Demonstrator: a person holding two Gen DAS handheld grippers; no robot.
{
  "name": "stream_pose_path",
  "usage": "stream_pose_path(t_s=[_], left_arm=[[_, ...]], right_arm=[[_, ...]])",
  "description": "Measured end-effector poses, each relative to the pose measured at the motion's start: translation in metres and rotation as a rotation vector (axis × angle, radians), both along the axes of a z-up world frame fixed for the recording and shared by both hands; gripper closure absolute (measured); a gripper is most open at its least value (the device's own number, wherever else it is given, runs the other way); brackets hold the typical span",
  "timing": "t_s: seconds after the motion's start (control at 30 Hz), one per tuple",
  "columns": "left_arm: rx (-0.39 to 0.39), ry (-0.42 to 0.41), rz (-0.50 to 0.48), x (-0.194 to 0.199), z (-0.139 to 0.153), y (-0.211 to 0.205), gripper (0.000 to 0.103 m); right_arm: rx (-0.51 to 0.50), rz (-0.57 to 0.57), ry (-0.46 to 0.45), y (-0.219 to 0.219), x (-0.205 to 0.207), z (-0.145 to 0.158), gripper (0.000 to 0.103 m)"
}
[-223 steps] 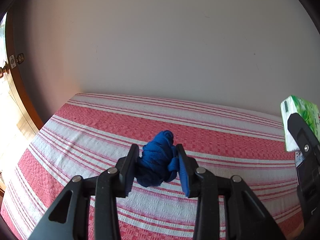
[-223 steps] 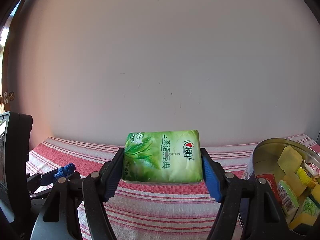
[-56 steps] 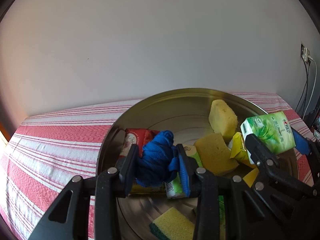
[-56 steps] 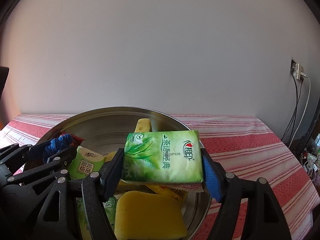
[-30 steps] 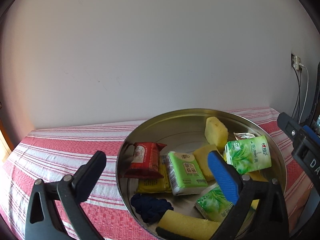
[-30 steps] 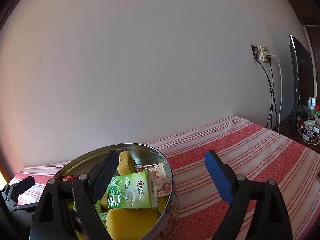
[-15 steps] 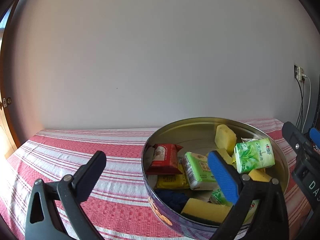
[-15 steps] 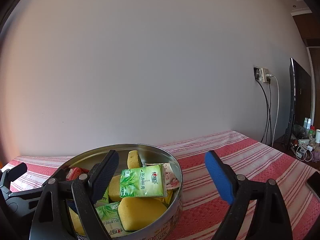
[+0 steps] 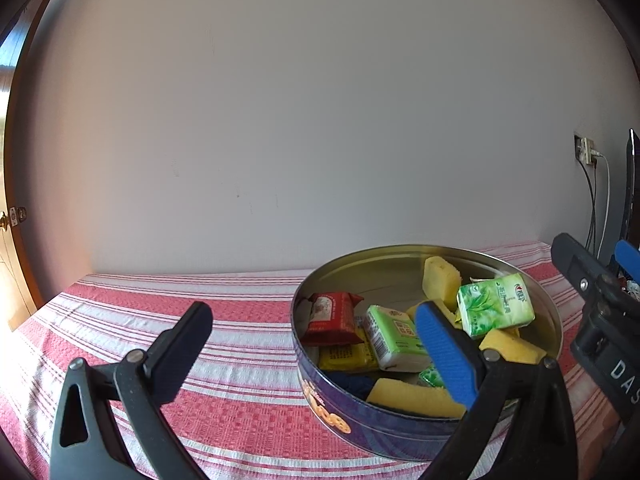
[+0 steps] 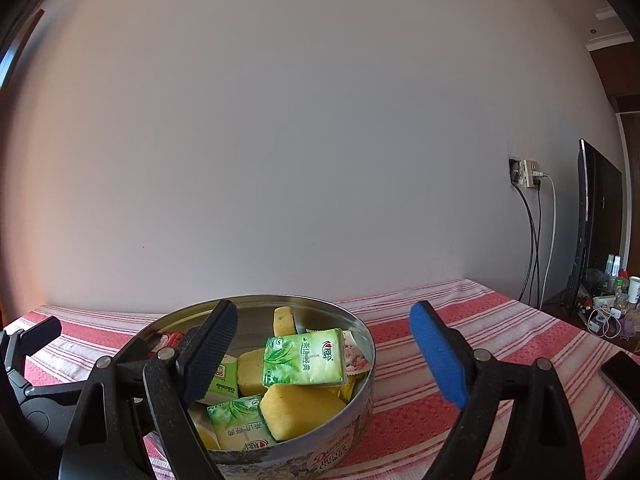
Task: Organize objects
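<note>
A round blue cookie tin stands on the red-and-white striped cloth. Inside lie a green tissue pack on top, yellow sponges, a red packet, more green packs and a blue cloth low at the front. My left gripper is open and empty, just in front of the tin's left side. My right gripper is open and empty, spanning the tin's right rim.
A plain wall stands close behind the table. A wall socket with hanging cables, a dark screen and small clutter sit at the right. A dark phone lies on the cloth at right. A wooden door is at the left.
Both grippers have drawn back from the tin, so it looks smaller and lower in both views. The blue cloth and the green pack stay in the tin, and both jaws stay wide.
</note>
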State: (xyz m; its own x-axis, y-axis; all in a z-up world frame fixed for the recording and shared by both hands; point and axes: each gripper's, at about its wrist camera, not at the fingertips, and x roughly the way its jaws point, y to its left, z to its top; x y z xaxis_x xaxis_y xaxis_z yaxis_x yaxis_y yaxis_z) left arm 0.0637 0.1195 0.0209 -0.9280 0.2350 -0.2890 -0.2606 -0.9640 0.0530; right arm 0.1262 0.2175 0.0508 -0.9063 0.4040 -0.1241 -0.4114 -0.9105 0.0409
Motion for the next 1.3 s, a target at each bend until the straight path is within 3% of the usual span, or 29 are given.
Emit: stream_pose_path(t_s=[0.27,1.3], left_arm=[[0.032,-0.026,0.014,-0.0031,-0.0001,-0.0081,0.0],[0.027,-0.031,0.009,-0.0051,-0.0018,-0.0086,0.0]], right_arm=[[0.0,-0.006,0.005,-0.0002,0.0003,0.0001,0.013],[0.028,0.003,0.02,-0.0056,0.0022,0.0014,0.013]])
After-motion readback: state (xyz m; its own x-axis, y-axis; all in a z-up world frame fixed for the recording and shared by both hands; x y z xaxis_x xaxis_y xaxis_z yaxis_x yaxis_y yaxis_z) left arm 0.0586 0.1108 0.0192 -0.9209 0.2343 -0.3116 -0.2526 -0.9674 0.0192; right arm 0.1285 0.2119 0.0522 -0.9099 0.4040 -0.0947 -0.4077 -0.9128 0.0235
